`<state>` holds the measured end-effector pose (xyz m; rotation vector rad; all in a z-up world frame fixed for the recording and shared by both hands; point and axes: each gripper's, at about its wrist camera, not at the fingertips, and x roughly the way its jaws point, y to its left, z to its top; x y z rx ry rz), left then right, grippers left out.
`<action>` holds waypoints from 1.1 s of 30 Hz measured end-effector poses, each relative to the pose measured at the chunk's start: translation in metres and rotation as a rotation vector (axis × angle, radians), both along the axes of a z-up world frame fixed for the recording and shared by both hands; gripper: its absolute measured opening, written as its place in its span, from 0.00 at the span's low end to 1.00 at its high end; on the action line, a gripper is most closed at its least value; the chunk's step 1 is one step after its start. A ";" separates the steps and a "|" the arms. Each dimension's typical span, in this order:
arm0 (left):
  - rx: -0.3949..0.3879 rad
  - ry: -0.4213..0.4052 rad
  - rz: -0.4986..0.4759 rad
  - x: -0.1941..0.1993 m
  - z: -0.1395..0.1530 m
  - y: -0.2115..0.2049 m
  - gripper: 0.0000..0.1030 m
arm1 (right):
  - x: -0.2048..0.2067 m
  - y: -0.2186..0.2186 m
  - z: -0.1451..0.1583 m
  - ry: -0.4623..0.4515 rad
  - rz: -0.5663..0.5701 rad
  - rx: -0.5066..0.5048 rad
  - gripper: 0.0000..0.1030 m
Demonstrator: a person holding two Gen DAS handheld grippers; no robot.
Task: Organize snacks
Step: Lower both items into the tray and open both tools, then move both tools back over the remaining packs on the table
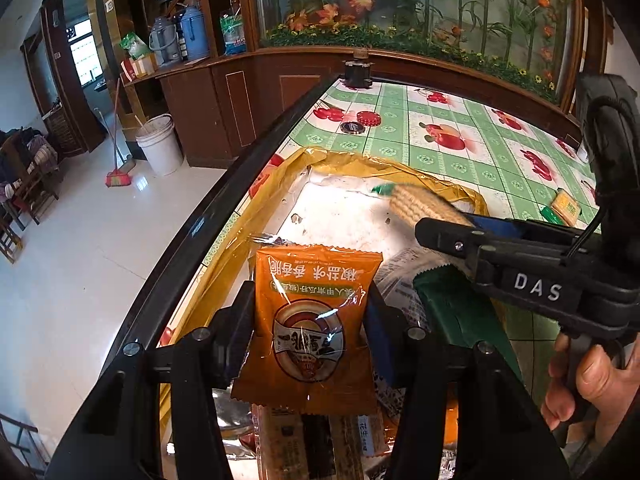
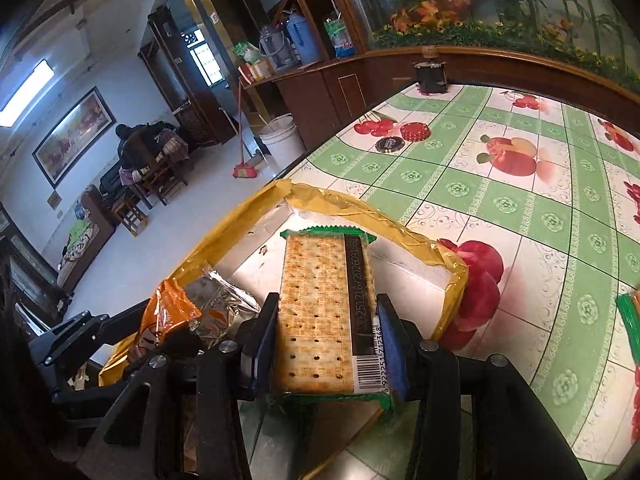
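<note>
Orange foil catches the light in the left wrist view, where the left claw [image 1: 310, 328] is clamped on an orange snack packet [image 1: 312, 320]; its two pads press the packet's sides and the packet hangs upright above a shallow box [image 1: 280, 184] edged with yellow-brown tape; other wrapped snacks lie heaped in the box's near end below the packet, among them a dark green packet [image 1: 452, 312] just to its right.

In the right wrist view the right claw [image 2: 326, 344] grips a cracker pack [image 2: 324, 312], a clear wrapper with green ends and a barcode strip down its right side; both blue-faced pads bear on the pack's long edges, so the claw is part way closed on it and not free; the pack is held over the box's white floor, clear of it, pointing toward the far wall of the box.

From the left camera the right claw reaches in from the right edge, a hand [image 1: 592, 376] wrapped round its handle.

The box sits at the near left corner of the worktop [image 2: 520, 200], which wears a green-and-white oilcloth printed with cherries and apples; another green-ended cracker pack [image 1: 564, 210] lies on the cloth to the right of the box, well apart from it; a red cap [image 2: 415, 132] and a dark round lid [image 2: 390, 145] lie side by side farther back, near the worktop's left edge.
</note>
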<state>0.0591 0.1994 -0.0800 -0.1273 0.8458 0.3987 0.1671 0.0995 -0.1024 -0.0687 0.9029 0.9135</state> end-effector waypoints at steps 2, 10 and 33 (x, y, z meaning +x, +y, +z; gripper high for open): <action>0.004 0.011 0.011 0.001 0.000 0.001 0.56 | 0.001 0.002 -0.003 0.007 0.000 -0.003 0.47; 0.014 0.020 0.077 -0.008 0.000 0.003 0.78 | -0.007 -0.014 0.004 -0.007 -0.017 0.021 0.62; 0.033 -0.051 -0.095 -0.002 0.028 -0.084 0.78 | -0.031 -0.194 0.005 -0.024 -0.253 0.011 0.78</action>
